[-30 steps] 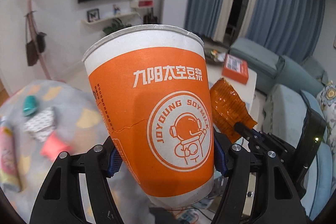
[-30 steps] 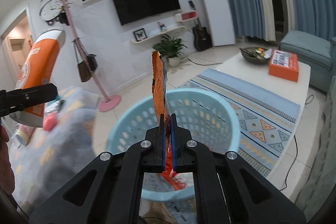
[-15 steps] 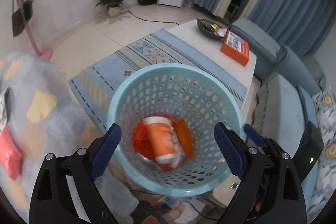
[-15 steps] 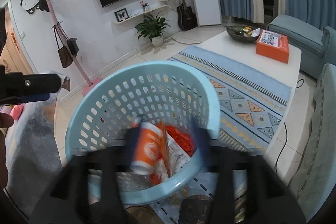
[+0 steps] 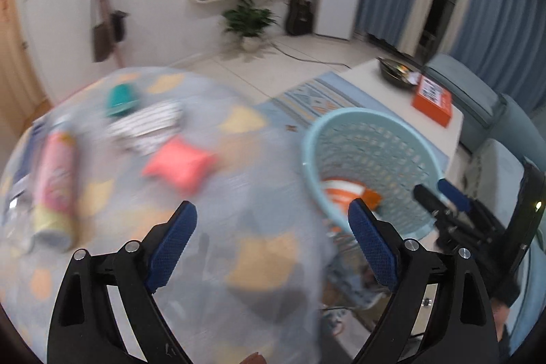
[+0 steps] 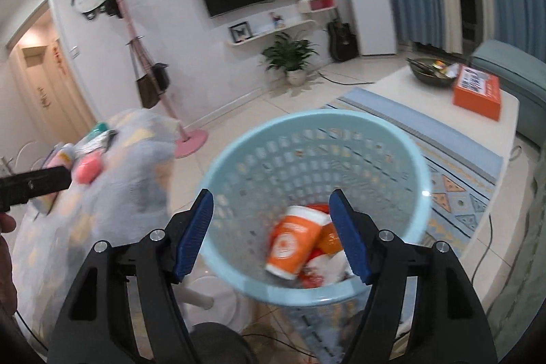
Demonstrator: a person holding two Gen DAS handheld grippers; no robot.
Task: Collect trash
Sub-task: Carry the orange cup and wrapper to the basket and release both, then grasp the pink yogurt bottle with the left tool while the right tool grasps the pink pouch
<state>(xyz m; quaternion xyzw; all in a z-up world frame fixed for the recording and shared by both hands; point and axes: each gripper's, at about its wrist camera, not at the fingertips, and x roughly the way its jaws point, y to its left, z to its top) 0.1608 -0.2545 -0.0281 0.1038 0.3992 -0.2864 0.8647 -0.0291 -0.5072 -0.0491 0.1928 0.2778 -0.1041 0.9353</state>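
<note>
Trash now lies inside the light blue plastic basket with holes point(image 6: 317, 156): the orange and white paper cup point(image 6: 295, 243) rests on its side at the bottom, next to an orange crinkly wrapper point(image 6: 329, 239). A second ago the left gripper point(image 5: 273, 236) held that cup up in the air, and the right gripper point(image 6: 271, 232) pinched the wrapper above the basket. Both sets of jaws have just been opening, and now the blue pads point(image 5: 174, 243) of the left gripper and the blue pads point(image 6: 196, 231) of the right gripper stand far apart with nothing between them. The left camera has swung away from the basket toward the round table with a grey and yellow cloth point(image 5: 163, 217), where a pink can point(image 5: 54, 183), a pink packet point(image 5: 179, 164), a striped wrapper point(image 5: 146, 127) and a small teal thing point(image 5: 121, 98) lie. That side is very blurry, so the words on the can cannot be read. The writing on the cup is too smeared to read now, though it said "JOYOUNG SOYMILK" before. In the left view the basket rim hides most of the cup.
</note>
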